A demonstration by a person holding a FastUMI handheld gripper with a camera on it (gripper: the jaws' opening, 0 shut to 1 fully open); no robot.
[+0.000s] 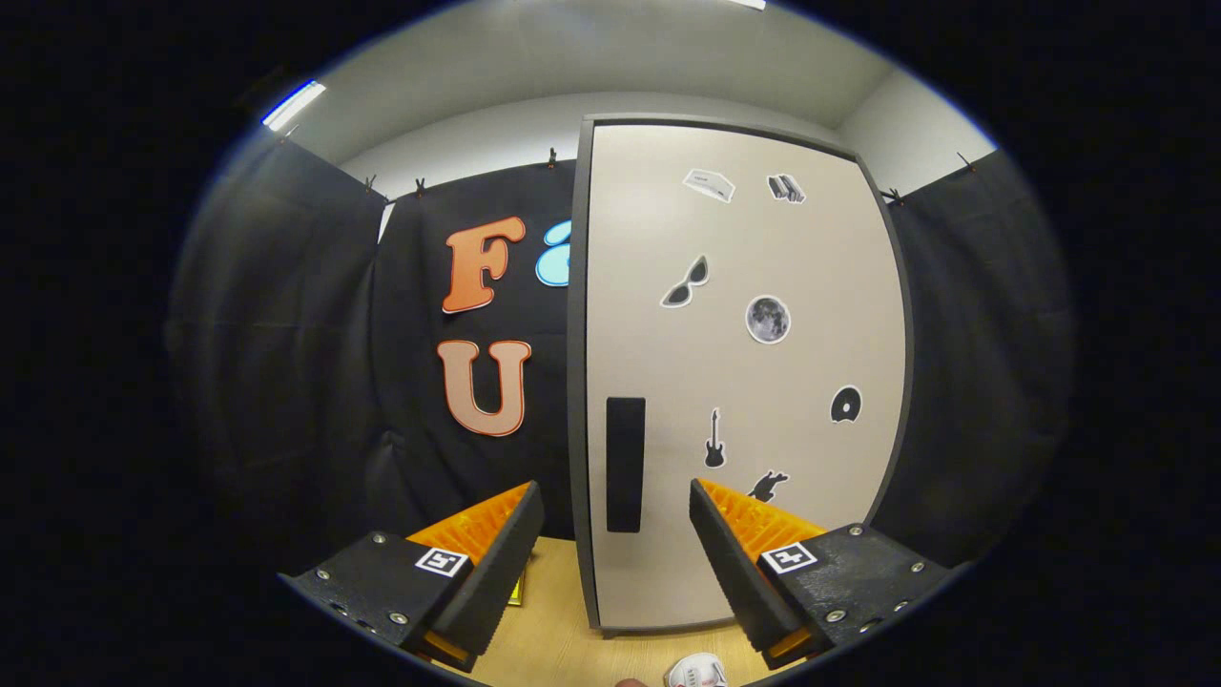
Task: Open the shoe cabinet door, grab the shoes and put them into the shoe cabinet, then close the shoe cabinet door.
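Note:
The shoe cabinet (744, 372) stands upright on the wooden surface just ahead of my fingers, its beige door (811, 458) shut and dotted with stickers. A dark vertical handle (625, 464) sits near the door's left edge, in line with the gap between my fingers and a little beyond them. My gripper (615, 506) is open, with nothing between its fingers. A small white and red object (696, 672), perhaps part of a shoe, peeks in below the fingers; too little of it shows to tell.
Black cloth walls enclose the booth on the left, behind and to the right of the cabinet. The light wooden tabletop (553, 620) runs under the fingers up to the cabinet's base. A small yellowish item (517, 590) lies beside the left finger.

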